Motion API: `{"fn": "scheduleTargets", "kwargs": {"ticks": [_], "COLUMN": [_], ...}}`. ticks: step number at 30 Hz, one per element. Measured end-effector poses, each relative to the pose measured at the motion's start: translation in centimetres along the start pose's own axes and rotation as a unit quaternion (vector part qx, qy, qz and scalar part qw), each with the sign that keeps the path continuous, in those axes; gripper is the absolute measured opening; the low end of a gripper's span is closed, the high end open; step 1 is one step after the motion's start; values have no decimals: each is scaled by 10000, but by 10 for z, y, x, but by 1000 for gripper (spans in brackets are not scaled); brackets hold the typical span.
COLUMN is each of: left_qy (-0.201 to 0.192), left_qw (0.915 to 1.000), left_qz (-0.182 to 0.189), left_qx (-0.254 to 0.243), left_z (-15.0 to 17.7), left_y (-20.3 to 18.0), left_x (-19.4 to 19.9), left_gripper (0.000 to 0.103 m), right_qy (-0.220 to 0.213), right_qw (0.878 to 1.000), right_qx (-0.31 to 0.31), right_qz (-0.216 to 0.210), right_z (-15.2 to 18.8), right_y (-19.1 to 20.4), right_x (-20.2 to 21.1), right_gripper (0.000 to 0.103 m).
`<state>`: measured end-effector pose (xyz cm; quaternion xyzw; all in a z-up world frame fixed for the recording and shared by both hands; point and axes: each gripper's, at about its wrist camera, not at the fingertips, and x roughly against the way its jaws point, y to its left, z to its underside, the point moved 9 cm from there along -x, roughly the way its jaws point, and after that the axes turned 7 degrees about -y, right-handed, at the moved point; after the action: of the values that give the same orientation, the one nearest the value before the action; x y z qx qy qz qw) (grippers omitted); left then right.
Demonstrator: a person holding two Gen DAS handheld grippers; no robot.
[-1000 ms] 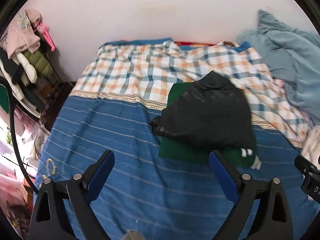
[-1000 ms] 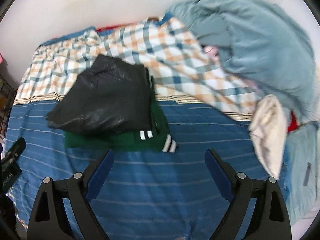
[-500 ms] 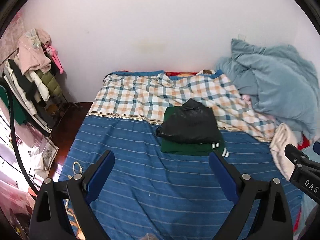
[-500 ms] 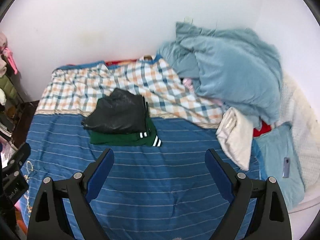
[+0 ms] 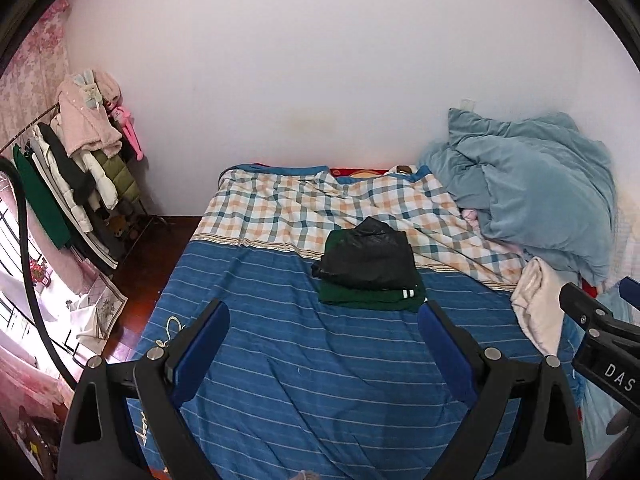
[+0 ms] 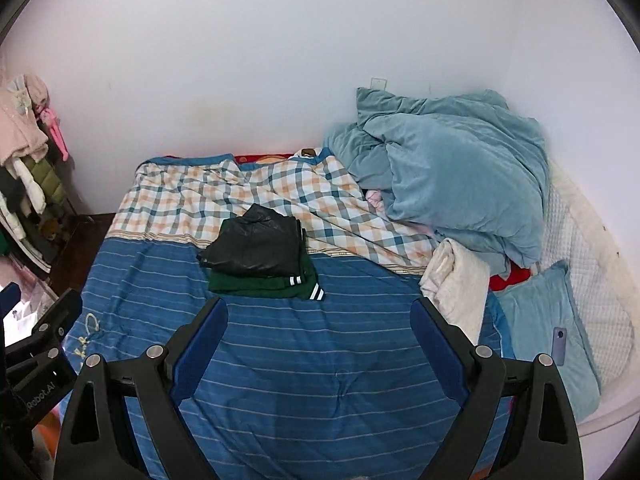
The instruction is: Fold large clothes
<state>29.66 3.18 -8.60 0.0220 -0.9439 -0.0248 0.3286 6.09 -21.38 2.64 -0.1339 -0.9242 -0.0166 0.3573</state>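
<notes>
Folded clothes are stacked ahead of both tools on the bed [image 5: 280, 380]: a black garment [image 5: 370, 258] lies on a green garment [image 5: 360, 300] with white-striped cuffs. The left tool [image 5: 322, 350] and the right tool [image 6: 318, 346] are held wide open and empty, well short of the stack. From the left tool the stack is seen slightly right of centre; from the right tool, left of centre, so it sits between them, neither clearly nearer. A cream garment [image 6: 456, 284] lies unfolded just right of the right tool, likely the next piece.
</notes>
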Motion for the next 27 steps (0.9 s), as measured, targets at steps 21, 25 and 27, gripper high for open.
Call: {"fn": "scheduleTargets", "kwargs": {"ticks": [21,25,27], "left_qy": [53,12,2], "left_qw": [9998,9998,9998], "left_qz": [42,2,0], "left_qx": [209,186,175], "left_z": [14,14,14], "left_y": [-8,-9,-10], "left_x": [52,56,57], "left_gripper": [98,98,98], "right_qy": [-214,-220,-240], "right_qw": [9995,9994,9993], "right_qx": [149,141,151], "right_qz": [-181,-225,-226], "right_z": [2,3,2], "right_y": [-24,-24,-24], "right_x": [66,71,73], "right_gripper": [98,98,98]}}
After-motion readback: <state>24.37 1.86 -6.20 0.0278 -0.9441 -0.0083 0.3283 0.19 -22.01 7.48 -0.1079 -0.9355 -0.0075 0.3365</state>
